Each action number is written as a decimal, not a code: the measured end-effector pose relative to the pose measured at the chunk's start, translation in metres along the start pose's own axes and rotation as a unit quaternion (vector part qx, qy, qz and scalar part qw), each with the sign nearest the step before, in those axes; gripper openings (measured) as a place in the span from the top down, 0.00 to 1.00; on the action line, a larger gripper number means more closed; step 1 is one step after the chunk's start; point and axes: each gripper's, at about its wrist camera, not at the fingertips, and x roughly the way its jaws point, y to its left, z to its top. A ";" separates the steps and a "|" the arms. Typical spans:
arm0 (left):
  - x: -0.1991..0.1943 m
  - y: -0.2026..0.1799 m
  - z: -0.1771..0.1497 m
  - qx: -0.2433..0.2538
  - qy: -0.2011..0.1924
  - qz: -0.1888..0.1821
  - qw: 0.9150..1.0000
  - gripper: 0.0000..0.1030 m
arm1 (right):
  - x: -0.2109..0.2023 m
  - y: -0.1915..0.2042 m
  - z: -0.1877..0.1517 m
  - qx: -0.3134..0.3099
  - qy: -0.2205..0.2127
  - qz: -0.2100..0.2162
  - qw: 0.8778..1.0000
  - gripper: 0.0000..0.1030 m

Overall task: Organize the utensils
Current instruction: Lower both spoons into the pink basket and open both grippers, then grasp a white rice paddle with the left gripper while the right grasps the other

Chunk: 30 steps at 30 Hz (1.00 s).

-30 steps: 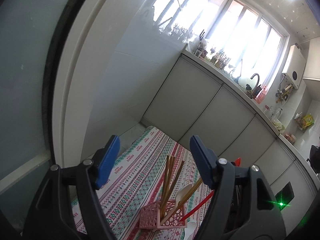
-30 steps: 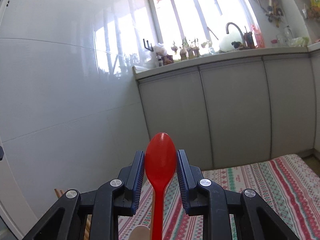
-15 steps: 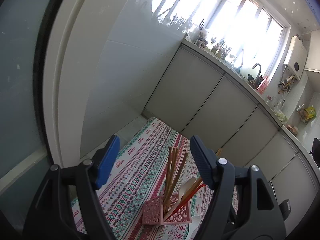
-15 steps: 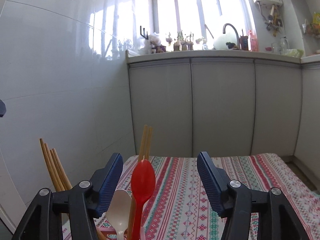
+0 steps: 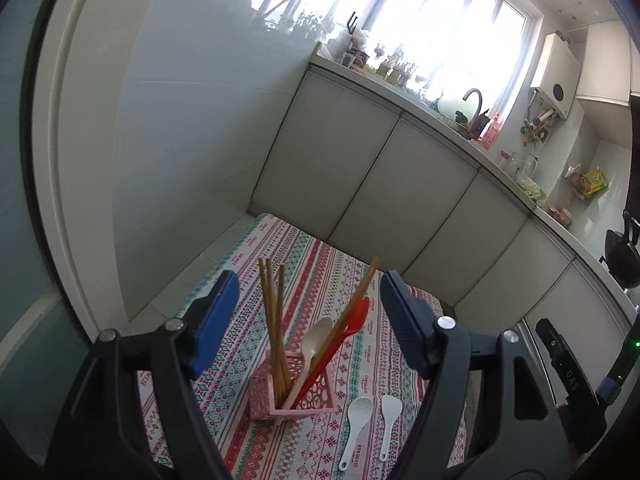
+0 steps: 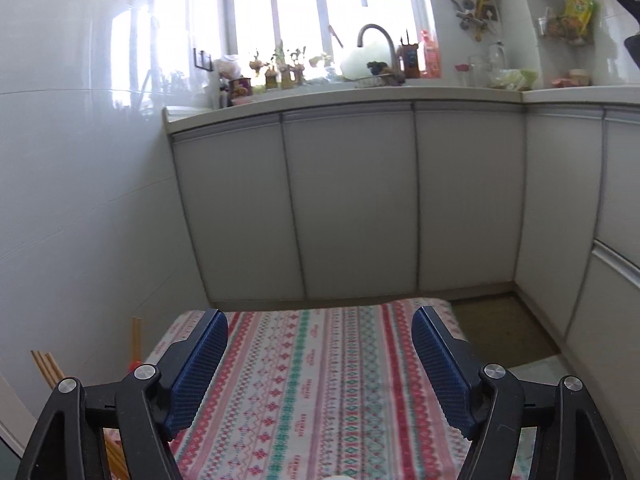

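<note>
A pink perforated holder [image 5: 294, 394] stands on the patterned tablecloth [image 5: 280, 280]. In it stand several wooden chopsticks [image 5: 272, 320], a cream spoon [image 5: 316, 340] and a red spoon [image 5: 352, 322]. Two white spoons [image 5: 356, 412] lie on the cloth to its right. My left gripper [image 5: 306, 320] is open and empty, above and behind the holder. My right gripper [image 6: 320, 364] is open and empty over the cloth [image 6: 320, 380]. In the right wrist view only chopstick tips [image 6: 46, 364] and a bit of the red spoon show at the far left.
Grey kitchen cabinets [image 6: 352, 208] run behind the table, with a sink tap [image 6: 376, 40] and bottles on the counter. A glossy white wall [image 5: 180, 140] is on the left. Floor shows past the table's far right corner [image 6: 500, 328].
My right gripper let go of the red spoon, which now stands in the holder, then opened wide and moved right, away from the holder. My left gripper stayed open as its view shifted.
</note>
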 end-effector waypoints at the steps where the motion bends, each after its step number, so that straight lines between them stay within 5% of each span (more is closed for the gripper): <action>1: 0.000 -0.008 -0.002 0.010 0.001 0.000 1.000 0.27 | -0.004 -0.010 0.002 0.005 0.006 -0.005 1.000 0.22; 12: 0.011 -0.073 -0.035 0.103 0.035 0.011 0.994 0.20 | -0.021 -0.073 0.008 0.039 0.032 -0.033 0.998 0.18; 21: 0.064 -0.092 -0.081 0.153 0.140 0.045 0.977 0.20 | 0.017 -0.102 -0.018 0.056 0.131 -0.057 0.988 0.17; 30: 0.097 -0.103 -0.114 0.191 0.180 0.074 0.962 0.20 | 0.050 -0.112 -0.044 0.046 0.204 -0.064 0.976 0.17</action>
